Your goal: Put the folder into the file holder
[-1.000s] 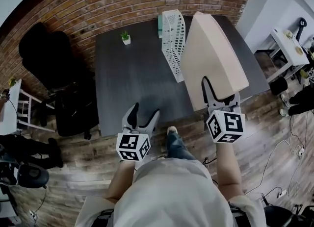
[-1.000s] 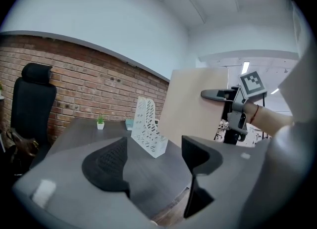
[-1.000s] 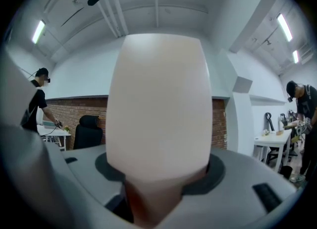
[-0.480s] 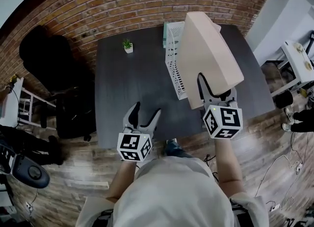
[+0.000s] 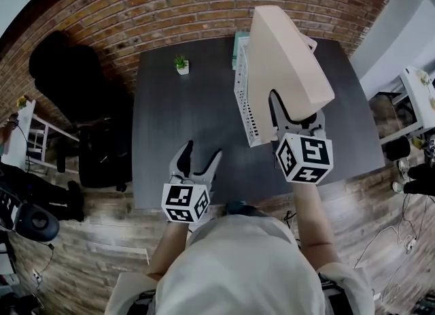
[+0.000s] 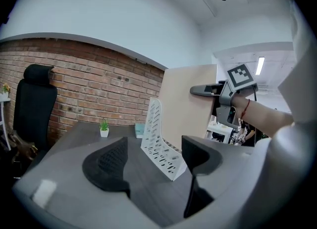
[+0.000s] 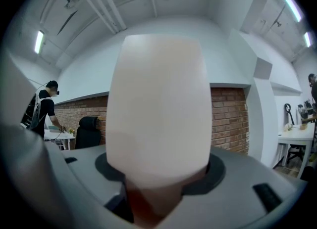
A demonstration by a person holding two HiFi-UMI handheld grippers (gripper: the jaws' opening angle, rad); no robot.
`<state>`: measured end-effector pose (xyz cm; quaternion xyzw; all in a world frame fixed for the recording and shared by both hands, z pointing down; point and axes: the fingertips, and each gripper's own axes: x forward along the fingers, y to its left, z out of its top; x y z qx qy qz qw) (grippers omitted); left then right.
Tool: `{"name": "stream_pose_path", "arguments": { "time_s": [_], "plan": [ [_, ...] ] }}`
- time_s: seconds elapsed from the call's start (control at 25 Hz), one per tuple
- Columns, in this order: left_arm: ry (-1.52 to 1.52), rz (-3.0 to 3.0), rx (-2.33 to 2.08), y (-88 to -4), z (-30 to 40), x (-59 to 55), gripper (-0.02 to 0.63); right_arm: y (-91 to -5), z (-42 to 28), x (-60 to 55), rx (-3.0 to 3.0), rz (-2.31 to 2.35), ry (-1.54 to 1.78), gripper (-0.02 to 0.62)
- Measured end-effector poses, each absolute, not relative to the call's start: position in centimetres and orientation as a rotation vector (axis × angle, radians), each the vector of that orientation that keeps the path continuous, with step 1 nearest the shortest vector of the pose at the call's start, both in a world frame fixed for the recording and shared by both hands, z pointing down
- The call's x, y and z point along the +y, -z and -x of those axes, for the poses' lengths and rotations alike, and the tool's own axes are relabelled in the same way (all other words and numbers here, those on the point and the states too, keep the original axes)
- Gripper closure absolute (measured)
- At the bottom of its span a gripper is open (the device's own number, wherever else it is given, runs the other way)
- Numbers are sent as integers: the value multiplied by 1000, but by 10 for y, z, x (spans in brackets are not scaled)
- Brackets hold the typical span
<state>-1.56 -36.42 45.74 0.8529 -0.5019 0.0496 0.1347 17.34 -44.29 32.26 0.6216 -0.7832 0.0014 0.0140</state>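
A thick beige folder (image 5: pixel 285 62) is held upright in the air, with my right gripper (image 5: pixel 293 111) shut on its near lower end. It hangs just right of and partly over the white perforated file holder (image 5: pixel 245 99), which stands on the dark table (image 5: pixel 177 123). In the right gripper view the folder (image 7: pixel 161 104) fills the middle between the jaws. My left gripper (image 5: pixel 198 160) stands open and empty above the table's front edge. The left gripper view shows the file holder (image 6: pixel 158 139), with the folder (image 6: pixel 188 109) behind it.
A small potted plant (image 5: pixel 181 65) stands at the table's far left. A teal object (image 5: pixel 239 38) lies behind the holder. A black office chair (image 5: pixel 75 82) is left of the table, against the brick wall. A person (image 7: pixel 47 107) stands far off.
My right gripper has carried the folder leftward and farther over the table, from beside the holder to partly above it. The left gripper has stayed put.
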Motion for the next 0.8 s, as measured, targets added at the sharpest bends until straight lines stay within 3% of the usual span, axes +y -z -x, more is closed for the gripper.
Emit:
{"name": "stream_pose_path", "arguments": {
  "time_s": [0.8],
  "plan": [
    [-131,-2431,-1506,-461,28,-387,272,-376,-160,-486,-2365,-1936,-67,318]
  ]
}}
